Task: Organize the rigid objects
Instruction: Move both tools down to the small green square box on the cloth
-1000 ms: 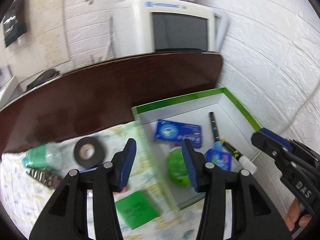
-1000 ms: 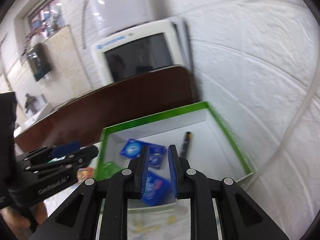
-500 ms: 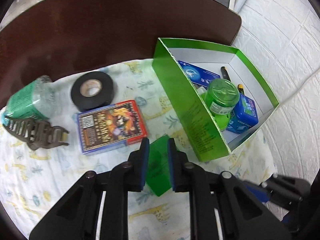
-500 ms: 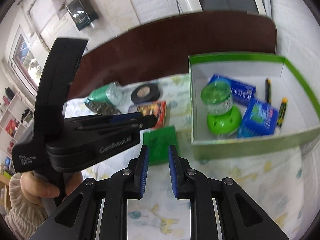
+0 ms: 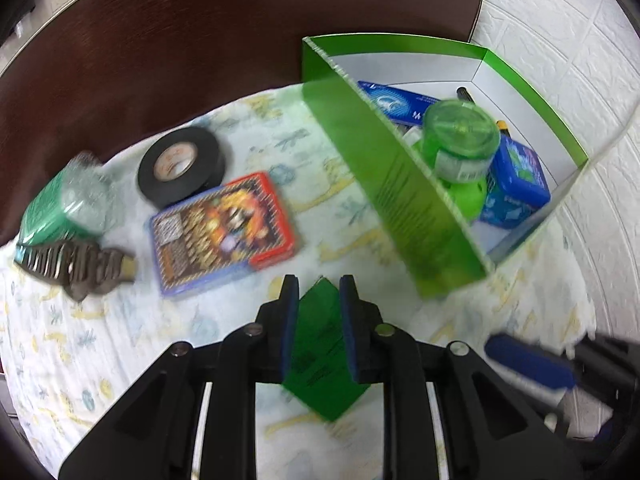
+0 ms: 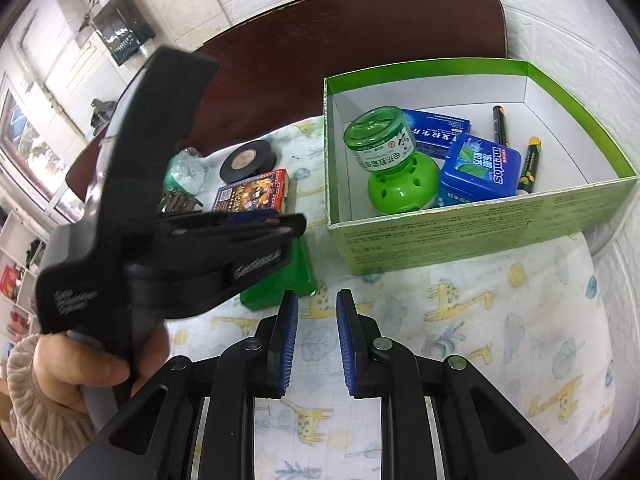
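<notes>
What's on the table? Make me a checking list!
Surface: giraffe-print cloth.
Job's things: big green box holds green bottle, mentos tin, blue packet. On the cloth: small green box, tape roll, card pack, hair clip, crumpled bottle.
Clutter: nothing seen.
Grippers: left gripper opening, small green box between its jaws, grip unclear; right gripper shut, empty.
Cables: thin line by wall, maybe one.
Surroundings: white brick wall, dark wooden board.

- Green box (image 6: 480,236), white inside
- Black tape roll (image 5: 181,166)
- Blue mint tin (image 6: 478,174)
- White cloth (image 6: 460,320), yellow giraffe print
- Flat green packet (image 5: 320,344)
</notes>
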Demonstrator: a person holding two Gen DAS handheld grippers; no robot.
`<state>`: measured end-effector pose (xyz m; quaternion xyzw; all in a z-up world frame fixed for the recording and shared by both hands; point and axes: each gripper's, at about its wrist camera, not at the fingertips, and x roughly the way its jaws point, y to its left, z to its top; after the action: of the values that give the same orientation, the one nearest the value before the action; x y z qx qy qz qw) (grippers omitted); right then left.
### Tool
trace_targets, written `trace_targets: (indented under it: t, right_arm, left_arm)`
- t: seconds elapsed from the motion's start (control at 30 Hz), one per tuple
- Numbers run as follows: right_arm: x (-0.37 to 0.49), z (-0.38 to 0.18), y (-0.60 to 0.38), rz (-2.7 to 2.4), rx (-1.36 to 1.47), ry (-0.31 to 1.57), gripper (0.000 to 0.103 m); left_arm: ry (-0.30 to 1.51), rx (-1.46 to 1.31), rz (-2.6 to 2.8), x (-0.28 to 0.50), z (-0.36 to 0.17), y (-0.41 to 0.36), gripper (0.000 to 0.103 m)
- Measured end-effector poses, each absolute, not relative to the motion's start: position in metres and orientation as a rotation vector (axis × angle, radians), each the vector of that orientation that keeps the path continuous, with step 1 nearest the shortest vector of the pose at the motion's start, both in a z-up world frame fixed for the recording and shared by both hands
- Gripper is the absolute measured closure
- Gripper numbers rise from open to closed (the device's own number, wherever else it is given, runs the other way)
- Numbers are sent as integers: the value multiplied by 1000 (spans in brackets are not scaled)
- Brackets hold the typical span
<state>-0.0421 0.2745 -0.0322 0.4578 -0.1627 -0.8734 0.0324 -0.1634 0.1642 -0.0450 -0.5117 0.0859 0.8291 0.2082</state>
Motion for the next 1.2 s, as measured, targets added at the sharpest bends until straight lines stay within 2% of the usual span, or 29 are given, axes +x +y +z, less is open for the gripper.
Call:
trace_targets:
  t: [0.2, 0.5, 0.8, 1.0, 1.2]
  right_arm:
    - [-59, -53, 258, -2563, 1405, -621, 83]
    - [-61, -73, 254, -2543, 1456, -915, 83]
    - [-72, -80, 264, -2579, 1427, -916, 83]
    - [-78, -78, 257, -2553, 1434, -871, 83]
    - [-69, -73, 257, -2568, 1444, -913, 83]
  left_arm:
    - [-62, -1451, 2291, -152, -38, 103, 86]
    - [-22, -1345, 2150, -168, -36, 131, 86]
    - [-36, -1369, 2023, -136, -46, 122, 96]
    - [13, -1345, 2058, -117, -43, 115, 95]
    - [52, -1274, 2117, -142, -33, 114, 95]
